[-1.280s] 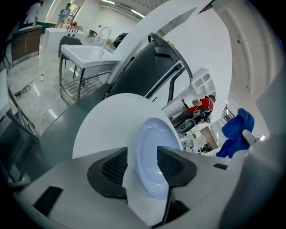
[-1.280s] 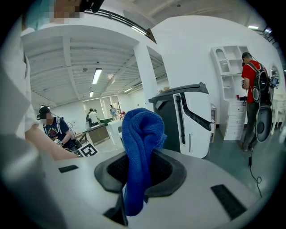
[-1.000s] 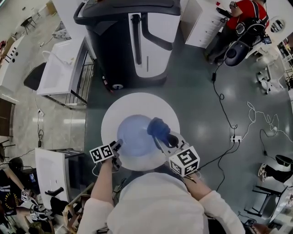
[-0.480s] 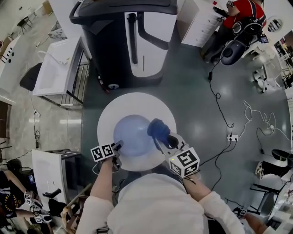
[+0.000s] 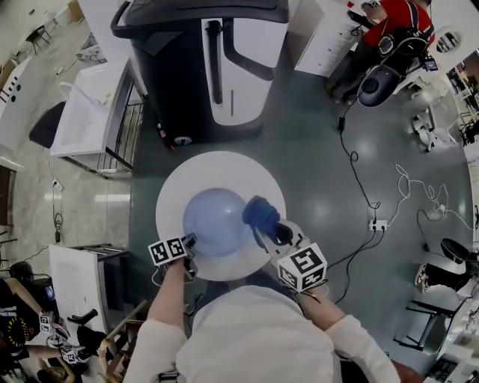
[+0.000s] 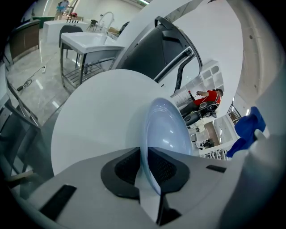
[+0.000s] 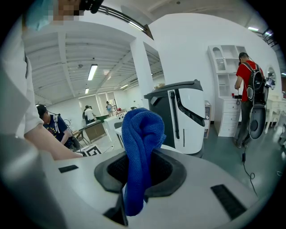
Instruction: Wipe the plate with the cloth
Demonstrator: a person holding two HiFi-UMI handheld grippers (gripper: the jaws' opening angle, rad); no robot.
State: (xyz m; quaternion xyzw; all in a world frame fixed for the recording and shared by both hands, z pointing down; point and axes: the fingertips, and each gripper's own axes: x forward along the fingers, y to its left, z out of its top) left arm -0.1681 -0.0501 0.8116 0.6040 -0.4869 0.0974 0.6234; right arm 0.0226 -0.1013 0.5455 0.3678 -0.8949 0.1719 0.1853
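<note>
Grey polished floor spreads all round the round white table (image 5: 224, 168) you are standing over. Just past the table's far edge stands a big black-and-white machine (image 5: 217, 60), and off the table's far-left side is a white sink unit (image 5: 93, 108) on a metal frame. Well to the table's right, black cables (image 5: 359, 161) trail across the floor to a white power strip (image 5: 380, 224). Far beyond the table's right side, a person in a red top (image 5: 397, 19) faces white shelves.

On the middle of the table sits the pale blue translucent round plate (image 5: 212, 221). Your left gripper (image 5: 188, 241) is at the table's near-left part, right on the plate's near-left rim. Its jaws have just been closing, and its dark ribbed pads now pinch that rim. In the left gripper view the plate stands edge-on between them, with the white tabletop behind it.

Your right gripper (image 5: 263, 229) is over the table's near-right part, clenched on the crumpled royal-blue microfibre cloth (image 5: 260, 211). In the right gripper view the cloth bulges up above the pads and a short tail hangs out below them. From your head view the bunched cloth is at the plate's right rim, on the table's right half. You cannot tell from these views whether it actually presses on the plate.
</note>
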